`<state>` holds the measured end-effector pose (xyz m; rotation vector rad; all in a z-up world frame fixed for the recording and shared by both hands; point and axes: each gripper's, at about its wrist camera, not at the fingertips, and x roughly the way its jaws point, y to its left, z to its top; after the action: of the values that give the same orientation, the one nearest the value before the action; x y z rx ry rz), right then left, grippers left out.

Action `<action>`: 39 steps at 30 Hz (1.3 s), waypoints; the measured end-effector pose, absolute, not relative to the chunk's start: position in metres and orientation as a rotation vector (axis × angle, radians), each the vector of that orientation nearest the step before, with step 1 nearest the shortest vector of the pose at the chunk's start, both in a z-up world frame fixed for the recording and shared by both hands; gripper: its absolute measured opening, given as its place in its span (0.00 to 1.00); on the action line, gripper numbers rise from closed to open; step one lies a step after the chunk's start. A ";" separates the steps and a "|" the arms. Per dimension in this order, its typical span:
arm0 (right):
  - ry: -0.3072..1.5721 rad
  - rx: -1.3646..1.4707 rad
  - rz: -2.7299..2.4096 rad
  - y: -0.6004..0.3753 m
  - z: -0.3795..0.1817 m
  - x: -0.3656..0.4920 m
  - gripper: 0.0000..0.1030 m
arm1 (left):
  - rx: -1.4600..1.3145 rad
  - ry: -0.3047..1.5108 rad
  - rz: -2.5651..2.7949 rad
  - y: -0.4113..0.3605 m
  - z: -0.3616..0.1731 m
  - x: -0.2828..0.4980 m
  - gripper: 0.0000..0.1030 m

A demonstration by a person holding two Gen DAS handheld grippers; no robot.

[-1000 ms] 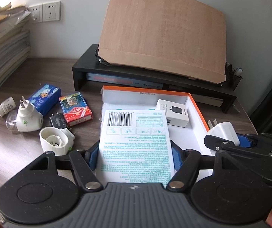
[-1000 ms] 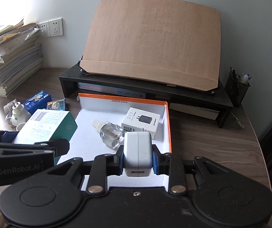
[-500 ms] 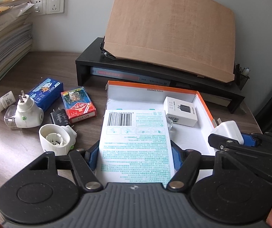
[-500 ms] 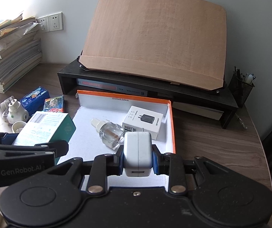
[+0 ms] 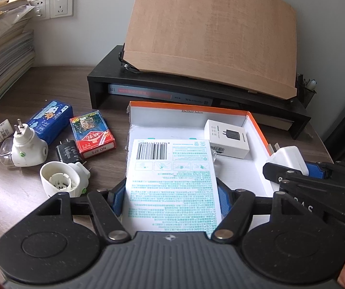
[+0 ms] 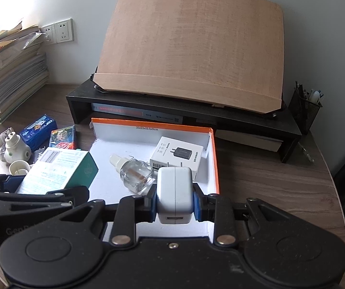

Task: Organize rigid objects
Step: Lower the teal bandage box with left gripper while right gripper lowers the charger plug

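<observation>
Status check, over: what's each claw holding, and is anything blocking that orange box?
Left gripper shut on green-and-white carton. Right gripper shut on white charger. Both above orange-rimmed box; glass bottle and small charger box already inside.

A tan wooden board (image 6: 189, 45) leans on a black monitor riser (image 6: 244, 118) at the wall; white wall sockets (image 5: 54, 3), a stacked paper pile (image 6: 11, 72) and a black mesh pen cup (image 6: 303, 110) flank it on the brown wooden worktop (image 6: 268, 175).
</observation>
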<state>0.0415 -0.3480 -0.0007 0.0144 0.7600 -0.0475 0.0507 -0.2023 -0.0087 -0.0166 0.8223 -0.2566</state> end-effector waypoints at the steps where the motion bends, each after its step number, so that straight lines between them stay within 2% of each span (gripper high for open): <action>1: 0.760 0.014 -0.048 -0.348 -0.001 0.042 0.34 | -0.013 0.822 -0.253 -0.203 -0.009 0.051 0.69; 39: 0.790 0.020 -0.049 -0.356 -0.012 0.061 0.34 | 0.010 0.841 -0.265 -0.218 -0.018 0.064 0.69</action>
<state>0.0611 -0.3564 -0.0118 0.0198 0.7898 -0.0488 0.0641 -0.2178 -0.0185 0.0097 0.8411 -0.2652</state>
